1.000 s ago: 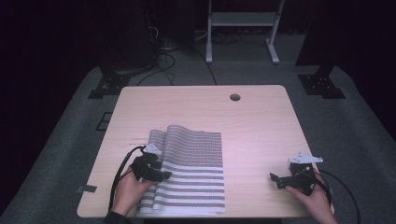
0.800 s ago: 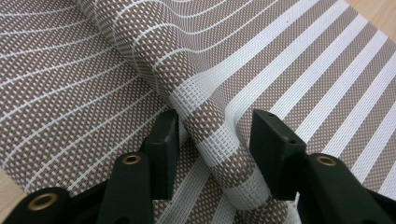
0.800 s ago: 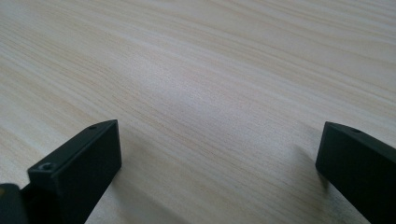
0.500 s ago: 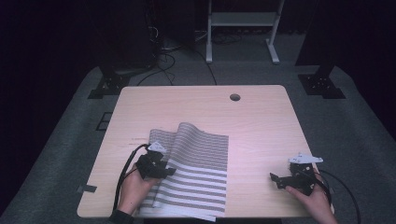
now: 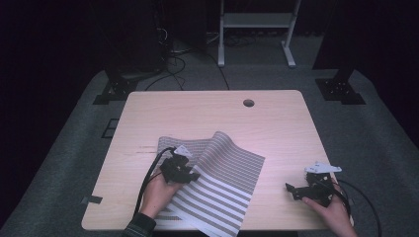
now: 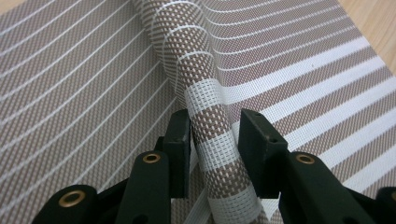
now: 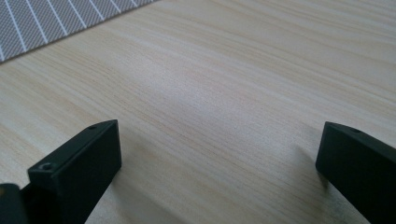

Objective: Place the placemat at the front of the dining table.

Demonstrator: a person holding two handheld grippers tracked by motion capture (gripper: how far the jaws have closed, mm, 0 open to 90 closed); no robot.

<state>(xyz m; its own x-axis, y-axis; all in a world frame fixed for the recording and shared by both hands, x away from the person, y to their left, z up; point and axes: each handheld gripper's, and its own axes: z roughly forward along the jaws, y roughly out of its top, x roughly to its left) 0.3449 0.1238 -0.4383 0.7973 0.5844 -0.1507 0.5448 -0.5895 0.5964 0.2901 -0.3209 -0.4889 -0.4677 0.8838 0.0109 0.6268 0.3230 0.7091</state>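
**A:** So, how far along are you with that grey-brown woven placemat with white stripes (image 5: 225, 182)?

**B:** By my reading you're early in it. The placemat lies on the pale wooden desk (image 5: 207, 118) at about 7 o'clock from the desk's middle, its near edge reaching the desk's near rim. Your left gripper (image 5: 190, 176) has raised its left portion into a ridge, so a fold is begun but not laid over.

**A:** And is the left gripper actually holding it?

**B:** In the left gripper view the lifted fold of placemat (image 6: 212, 121) stands between your left gripper (image 6: 215, 140) jaws, which have just been closing. One pad looks pressed against it; at the other I can't tell contact for certain, so I judge you're pinching it or just about to.

**A:** What about the other hand?

**B:** Your right gripper (image 5: 291, 188) rests on the desk at about 4 o'clock, well apart from the placemat, jaws spread wide with only bare wood (image 7: 210, 93) between them.

**A:** What's left, then?

**B:** I'd say carrying the raised part across and flattening it. As for containers, I see none on the desk, only the round cable hole (image 5: 248, 103) at 12 o'clock.
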